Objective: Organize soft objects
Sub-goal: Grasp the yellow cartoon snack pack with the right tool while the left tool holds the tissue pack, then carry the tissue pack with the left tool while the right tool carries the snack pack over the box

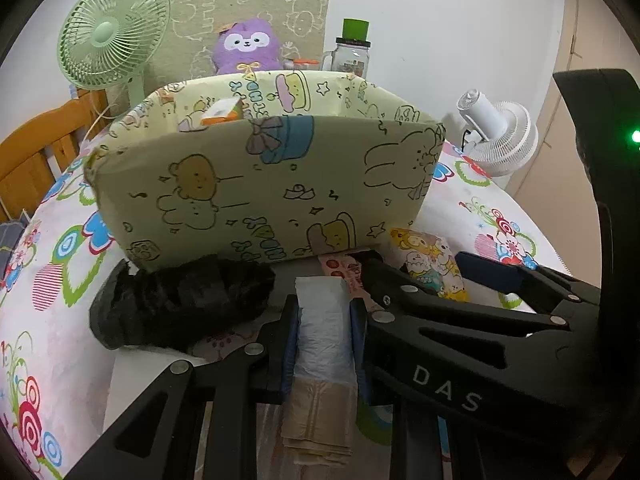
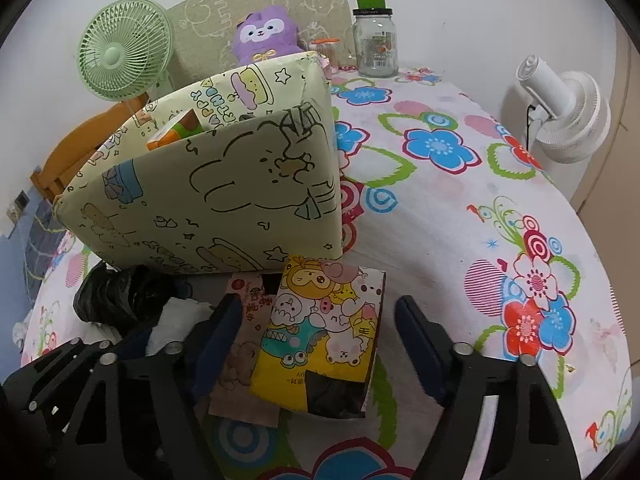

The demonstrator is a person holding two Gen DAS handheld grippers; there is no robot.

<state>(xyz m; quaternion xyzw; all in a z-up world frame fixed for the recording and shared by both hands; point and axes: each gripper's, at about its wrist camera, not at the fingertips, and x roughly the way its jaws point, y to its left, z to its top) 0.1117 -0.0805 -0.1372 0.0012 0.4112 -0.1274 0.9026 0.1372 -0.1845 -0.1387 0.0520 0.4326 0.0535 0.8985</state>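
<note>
Evidently the left gripper (image 1: pixel 324 332) is clamping the white plastic-bag roll (image 1: pixel 325 312), lying on the bench just before the cartoon storage box (image 1: pixel 260 184); it is looking light and squashy, best pinched mid-length. The right gripper (image 2: pixel 320 340) is straddling the yellow cartoon pack (image 2: pixel 324 332), pads not touching. "DAS" is showing on the right gripper's arm; the box is reading "HAPPY BIRTHDAY" in part.

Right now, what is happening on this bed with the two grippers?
A person is tidying soft things in front of a cartoon-printed storage box. The left gripper is shut on a folded white plastic bag, beside a black bundle. The right gripper is open around a yellow cartoon packet, its fingers apart from it. Nothing is lifted yet.
</note>
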